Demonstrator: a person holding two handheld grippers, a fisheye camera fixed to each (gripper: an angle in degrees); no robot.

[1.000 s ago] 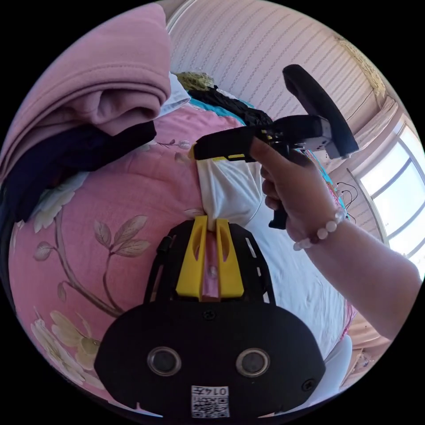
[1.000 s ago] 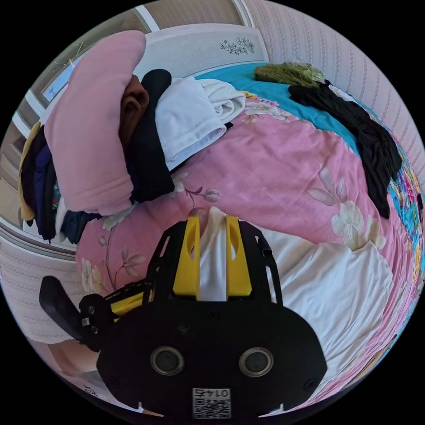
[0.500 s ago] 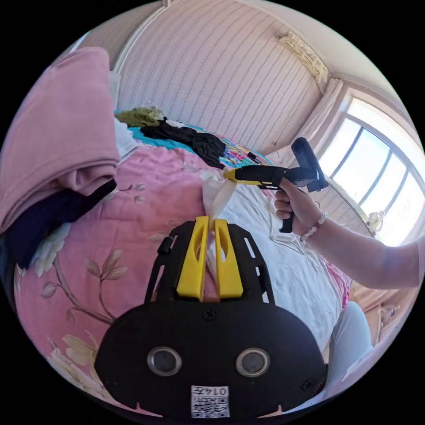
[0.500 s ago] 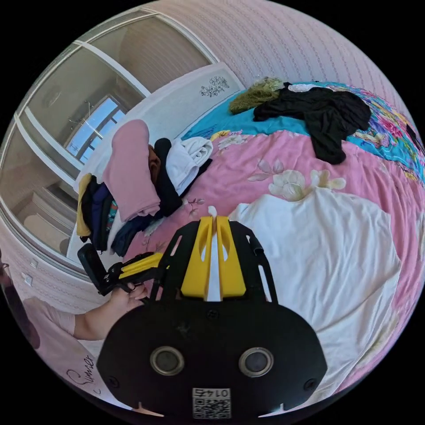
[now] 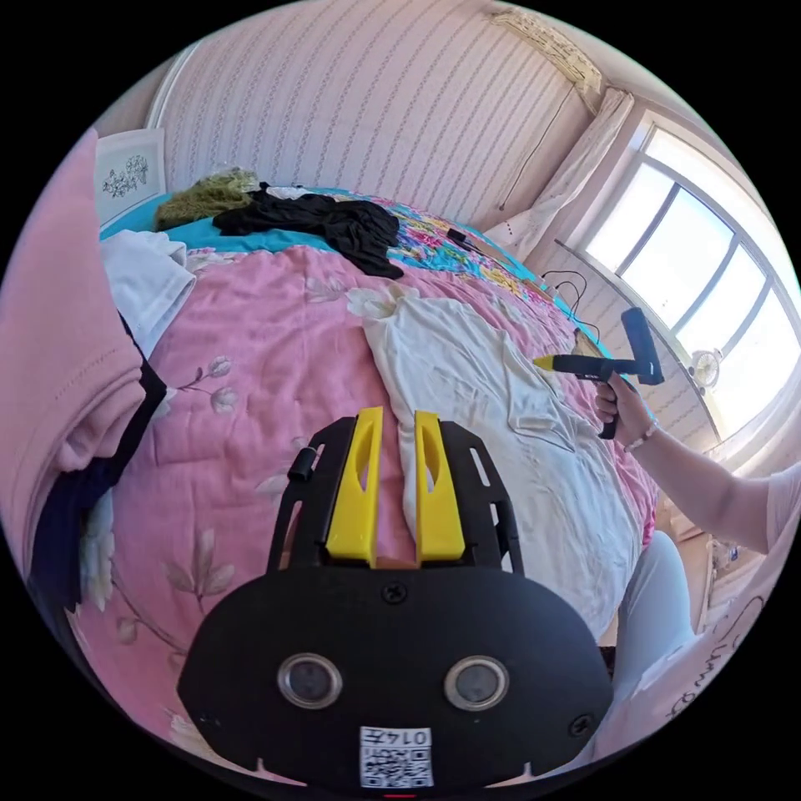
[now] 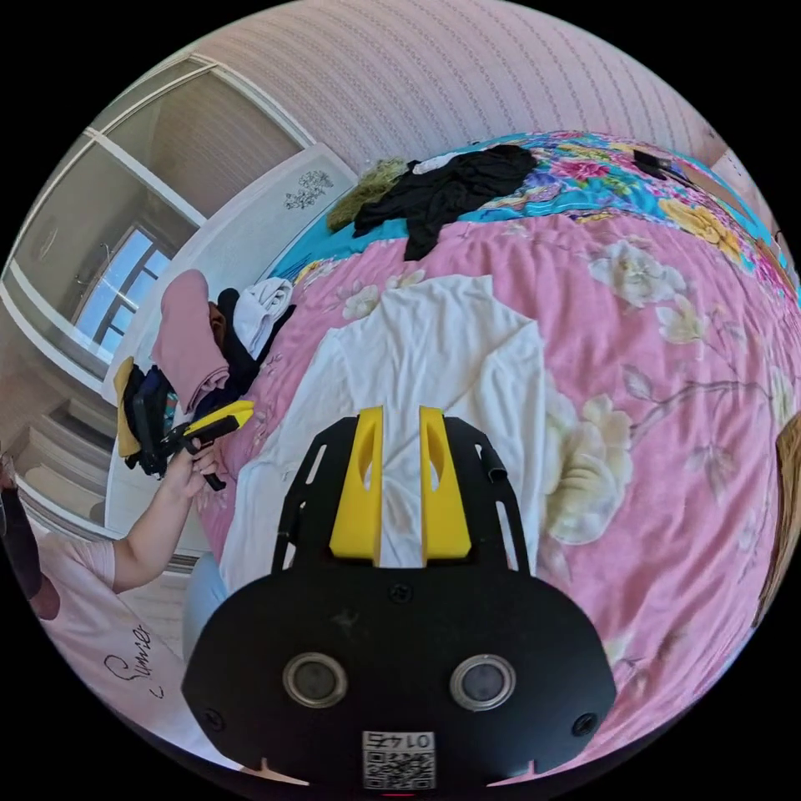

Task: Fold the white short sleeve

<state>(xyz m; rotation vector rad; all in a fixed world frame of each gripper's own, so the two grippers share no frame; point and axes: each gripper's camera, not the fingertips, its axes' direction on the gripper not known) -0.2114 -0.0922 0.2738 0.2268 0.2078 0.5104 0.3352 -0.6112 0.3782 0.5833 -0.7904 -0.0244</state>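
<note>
Beyond both tools' tips: white short sleeve spread flat on pink floral quilt, apparently laid out ready for folding. Left gripper held above it, jaws parted, empty. Right gripper likewise parted, gripping nothing.

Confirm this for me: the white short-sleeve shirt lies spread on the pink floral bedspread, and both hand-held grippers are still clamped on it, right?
Not quite. The white short-sleeve shirt does lie spread on the pink floral bedspread, but both grippers have let go. The left gripper view shows the left hand-held gripper with jaws apart and nothing between them; the right gripper view shows the same for the right hand-held gripper.
</note>
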